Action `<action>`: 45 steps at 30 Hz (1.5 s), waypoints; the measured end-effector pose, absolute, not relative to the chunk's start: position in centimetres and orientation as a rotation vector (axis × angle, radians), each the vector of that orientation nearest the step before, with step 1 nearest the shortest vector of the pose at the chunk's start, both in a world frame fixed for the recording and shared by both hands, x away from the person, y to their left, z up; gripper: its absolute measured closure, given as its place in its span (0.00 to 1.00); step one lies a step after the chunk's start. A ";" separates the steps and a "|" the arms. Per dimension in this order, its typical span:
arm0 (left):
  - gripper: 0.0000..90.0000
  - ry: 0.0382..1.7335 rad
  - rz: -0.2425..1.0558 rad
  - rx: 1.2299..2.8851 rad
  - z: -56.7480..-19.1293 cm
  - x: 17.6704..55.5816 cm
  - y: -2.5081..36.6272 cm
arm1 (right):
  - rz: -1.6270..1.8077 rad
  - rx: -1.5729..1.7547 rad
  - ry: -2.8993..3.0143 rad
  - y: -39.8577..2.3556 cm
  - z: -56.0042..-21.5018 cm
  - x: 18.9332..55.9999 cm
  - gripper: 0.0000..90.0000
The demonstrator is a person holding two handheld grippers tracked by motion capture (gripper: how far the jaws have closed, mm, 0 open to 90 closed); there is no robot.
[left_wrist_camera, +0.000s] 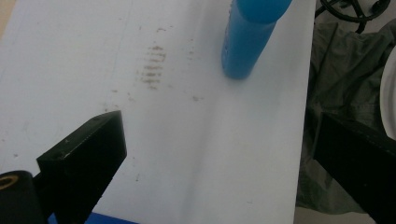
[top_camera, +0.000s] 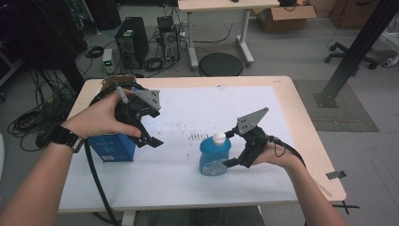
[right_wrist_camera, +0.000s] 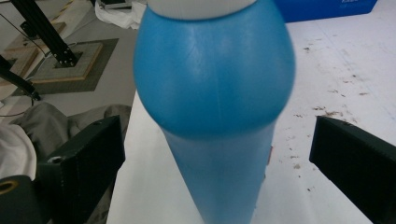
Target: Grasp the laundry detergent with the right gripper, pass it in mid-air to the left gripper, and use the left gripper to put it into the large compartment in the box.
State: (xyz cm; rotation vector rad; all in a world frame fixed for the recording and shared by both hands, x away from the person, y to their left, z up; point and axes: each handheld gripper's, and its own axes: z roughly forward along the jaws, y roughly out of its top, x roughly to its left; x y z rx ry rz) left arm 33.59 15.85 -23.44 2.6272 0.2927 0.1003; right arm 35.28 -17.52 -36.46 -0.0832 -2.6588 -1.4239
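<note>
Right gripper (top_camera: 231, 149) spread wide, blue bottle (top_camera: 214, 157) between jaws, pads not touching. I centre on bottle body, squeeze gently, keep upright. Left gripper (top_camera: 149, 134) open, idle.

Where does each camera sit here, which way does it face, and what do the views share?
High view: above the person's side, looking forward and down on the table; both forearms, left gripper, right gripper.
Left gripper view: rides the left gripper, faces across the white mat; open black jaws.
Right gripper view: rides the right gripper, faces the blue bottle; jaws open either side.
Shared: the bottle appears in all three; the blue box in high and right gripper views.
</note>
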 end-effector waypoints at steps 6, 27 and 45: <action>0.04 0.293 0.099 2.627 -23.5 33.5 15.9 | -1.452 -0.079 -2.644 -16.6 -37.0 35.2 0.04; 0.04 0.290 0.097 2.624 -23.6 33.6 16.0 | -1.479 -0.070 -2.628 -15.5 -38.2 35.2 0.13; 0.04 0.291 0.095 2.627 -23.5 33.6 15.9 | -1.489 -0.067 -2.632 -15.5 -38.3 35.3 0.22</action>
